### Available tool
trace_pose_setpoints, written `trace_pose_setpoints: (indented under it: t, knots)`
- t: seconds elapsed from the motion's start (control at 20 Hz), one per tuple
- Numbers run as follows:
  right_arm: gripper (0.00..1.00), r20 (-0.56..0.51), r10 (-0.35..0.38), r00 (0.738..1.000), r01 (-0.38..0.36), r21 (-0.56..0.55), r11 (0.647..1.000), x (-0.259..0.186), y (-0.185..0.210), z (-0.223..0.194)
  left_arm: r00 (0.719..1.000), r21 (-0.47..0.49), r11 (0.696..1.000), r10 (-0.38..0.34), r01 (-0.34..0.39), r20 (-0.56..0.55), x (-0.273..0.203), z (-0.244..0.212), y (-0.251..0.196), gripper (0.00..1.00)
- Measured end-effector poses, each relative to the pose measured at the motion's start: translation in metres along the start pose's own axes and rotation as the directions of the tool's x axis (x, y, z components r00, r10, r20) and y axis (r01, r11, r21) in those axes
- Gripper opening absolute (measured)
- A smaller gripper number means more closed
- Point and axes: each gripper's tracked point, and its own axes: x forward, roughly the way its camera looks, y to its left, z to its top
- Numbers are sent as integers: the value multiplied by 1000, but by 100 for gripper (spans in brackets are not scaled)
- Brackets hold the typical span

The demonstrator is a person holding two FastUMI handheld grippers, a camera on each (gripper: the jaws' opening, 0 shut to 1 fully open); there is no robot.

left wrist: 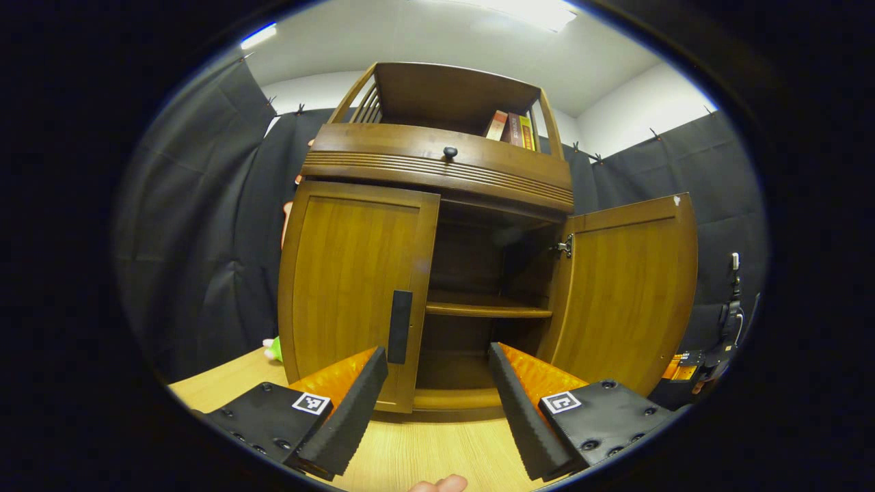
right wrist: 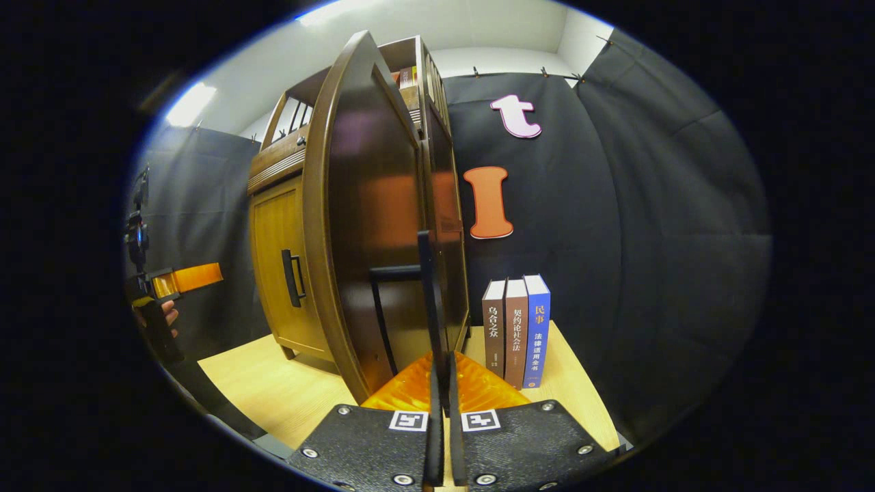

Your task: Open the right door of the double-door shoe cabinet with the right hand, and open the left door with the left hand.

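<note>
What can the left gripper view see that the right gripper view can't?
Left gripper view: the inside of the cabinet, with a shelf and a hinge, plus something small and green beside it.

Right gripper view: three books standing on the table, and the right gripper with jaws closed on the handle of the right door.

Both: the cabinet, its left door shut, its right door swung open, and the left gripper, jaws open.
</note>
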Motion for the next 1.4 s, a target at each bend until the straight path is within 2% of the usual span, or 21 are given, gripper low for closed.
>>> trace_pose_setpoints:
  t: [0.05, 0.1, 0.15, 0.2, 0.25, 0.3, 0.35, 0.4, 0.45, 0.5, 0.55, 0.6, 0.8, 0.9, 0.95, 1.0, 1.05, 1.2, 1.35, 1.4]
  knots:
    - [13, -3, 1, 1000, -1, -2, 1000, -2, 2, -1, 1000, -16, 1000, 3, -3, -6, 2, -2, 3, 94]
    - [6, 1, -3, 1000, 4, -19, 1000, -5, 3, 1, 1000, -32, 999, 9, -9, -9, 4, -4, 6, 94]
    - [17, 7, -14, 1000, 14, -35, 999, -8, 0, 2, 1000, -44, 999, 15, -15, -13, 6, -7, 11, 94]
    - [7, 11, -16, 1000, 16, -28, 999, -13, 0, 0, 1000, -46, 999, 21, -21, -15, 10, -9, 14, 94]
    - [6, 3, -22, 1000, 22, 2, 1000, -19, 2, -3, 999, -39, 999, 32, -32, -15, 13, -10, 20, 94]
    - [15, -9, -36, 999, 36, 25, 999, -29, 4, -6, 999, -26, 999, 45, -45, -14, 17, -9, 28, 94]
    - [5, -21, -54, 998, 55, 32, 998, -37, 5, -7, 998, -10, 998, 58, -58, -13, 21, -8, 36, 94]
    - [2, -25, -80, 997, 80, 22, 997, -45, 5, -5, 998, 3, 998, 68, -68, -10, 26, -7, 41, 96]
    - [2, -23, -117, 993, 117, 5, 993, -53, 5, -3, 997, 9, 997, 76, -76, -9, 31, -7, 45, 94]
    - [14, -14, -147, 989, 147, 0, 989, -59, 9, 0, 997, 2, 997, 79, -79, -9, 37, -6, 49, 95]
    - [14, 1, -163, 987, 163, 10, 987, -63, 19, 6, 997, -12, 997, 75, -75, -13, 45, -6, 50, 95]
    - [0, 19, -167, 986, 166, 30, 986, -66, 35, 10, 997, -21, 997, 73, -74, -15, 53, -5, 51, 96]
    - [0, 95, -171, 981, 170, 19, 985, -67, 82, 29, 996, 22, 996, 89, -89, -5, 96, -7, 61, 94]
    - [1, 112, -119, 987, 114, 46, 992, -56, 111, 31, 996, 75, 993, 91, -91, 10, 117, -7, 65, 96]
    - [17, 111, -101, 989, 95, 61, 994, -51, 119, 29, 996, 106, 990, 90, -91, 14, 127, -7, 65, 96]
    - [5, 102, -113, 988, 107, 60, 992, -47, 119, 26, 996, 131, 988, 85, -87, 17, 135, -9, 67, 94]
    - [6, 91, -124, 988, 121, 43, 992, -44, 116, 20, 997, 145, 986, 75, -77, 17, 143, -11, 66, 94]
    - [51, 34, -118, 992, 118, -16, 993, -36, 116, 3, 999, 121, 992, 44, -43, -7, 164, -24, 58, 95]
    - [96, 21, -121, 992, 121, 15, 993, -32, 116, -3, 998, 139, 989, 60, -57, -13, 178, -35, 65, 94]
    - [99, 17, -120, 993, 120, 27, 992, -33, 119, -4, 998, 149, 987, 70, -68, -8, 183, -38, 67, 95]
